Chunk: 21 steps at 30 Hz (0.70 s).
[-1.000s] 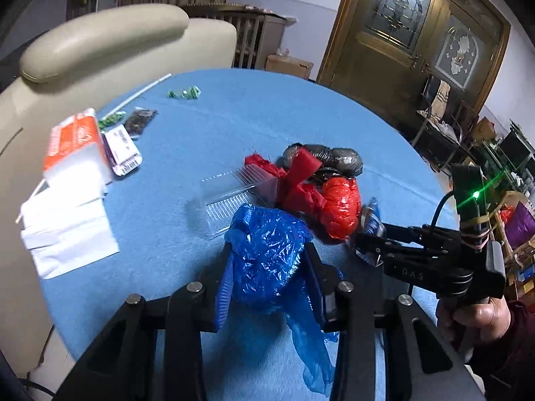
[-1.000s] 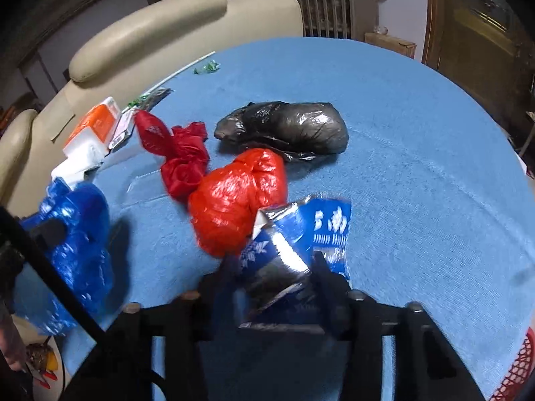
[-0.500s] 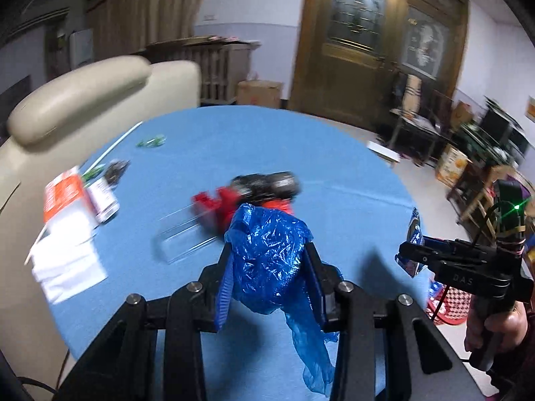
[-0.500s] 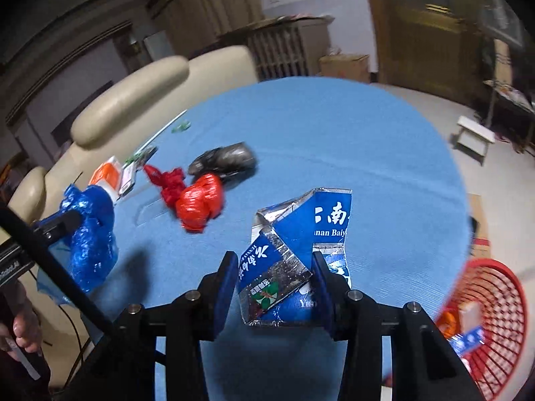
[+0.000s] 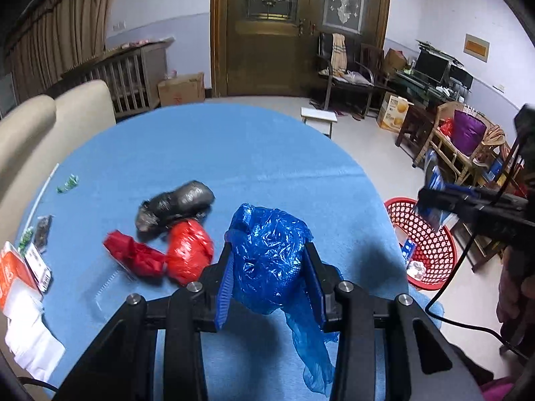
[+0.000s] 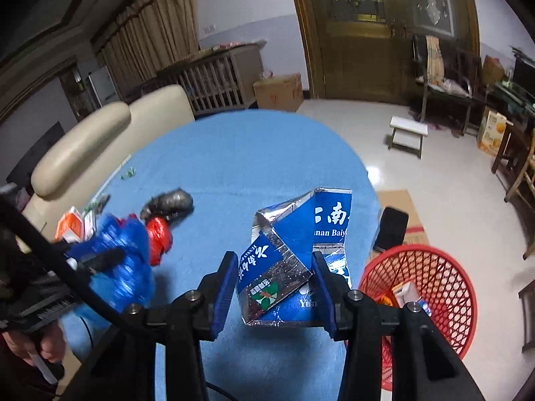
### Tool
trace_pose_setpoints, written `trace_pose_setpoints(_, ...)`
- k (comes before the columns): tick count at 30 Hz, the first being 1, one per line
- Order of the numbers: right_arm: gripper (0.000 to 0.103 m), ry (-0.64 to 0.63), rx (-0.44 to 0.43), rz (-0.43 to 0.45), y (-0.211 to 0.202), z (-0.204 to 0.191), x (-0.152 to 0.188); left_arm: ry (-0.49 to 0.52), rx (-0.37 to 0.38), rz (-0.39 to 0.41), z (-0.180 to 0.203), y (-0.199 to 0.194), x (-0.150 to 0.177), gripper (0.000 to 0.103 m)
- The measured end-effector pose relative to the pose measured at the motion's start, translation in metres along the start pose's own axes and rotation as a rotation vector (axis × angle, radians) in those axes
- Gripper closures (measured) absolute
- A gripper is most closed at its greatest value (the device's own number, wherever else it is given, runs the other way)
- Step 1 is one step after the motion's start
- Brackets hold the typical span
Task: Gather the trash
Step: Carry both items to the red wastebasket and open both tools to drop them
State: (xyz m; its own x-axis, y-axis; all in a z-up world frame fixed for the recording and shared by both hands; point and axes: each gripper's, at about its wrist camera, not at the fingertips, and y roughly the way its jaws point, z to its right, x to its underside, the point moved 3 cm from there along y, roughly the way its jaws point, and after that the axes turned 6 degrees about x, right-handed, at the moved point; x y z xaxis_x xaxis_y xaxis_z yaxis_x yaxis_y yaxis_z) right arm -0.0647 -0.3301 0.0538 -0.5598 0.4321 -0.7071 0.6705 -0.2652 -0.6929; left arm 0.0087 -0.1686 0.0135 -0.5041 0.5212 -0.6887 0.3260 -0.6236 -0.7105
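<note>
Above table (image 5: 200, 153), bag (image 5: 269, 254) between fingers (image 5: 224, 284)

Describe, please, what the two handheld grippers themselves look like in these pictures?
Both are alike. The left gripper and right gripper each have black angular link arms joined by silver round bolts, ending in two fingers with ribbed blue pads. A black cable loops from the right one's handle, and another crosses the right view. The person's hand is bare; a dark sleeve shows at the wrist.
</note>
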Motion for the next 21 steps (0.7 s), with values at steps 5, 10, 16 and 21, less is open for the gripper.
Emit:
trace_pose_setpoints(5,0.056,0.024,-0.028,0.02,-0.005,0.013,-0.002,-0.031,-0.034,-0.003,0.008,-0.009,0.005,0.062)
trace_pose_setpoints(10,0.056,0.028,-0.088,0.041,-0.005,0.026,-0.004,-0.091,-0.088,-0.006,0.018,-0.017,0.009,0.062)
trace_pose_setpoints(16,0.056,0.015,-0.134,0.106,-0.022,0.058,-0.004,-0.065,-0.095,0.009,0.061,-0.015,-0.006,0.062)
trace_pose_setpoints(21,0.056,0.054,-0.097,0.142,-0.034,0.115,0.013,-0.002,-0.087,-0.004,0.107,0.008,-0.025,0.062)
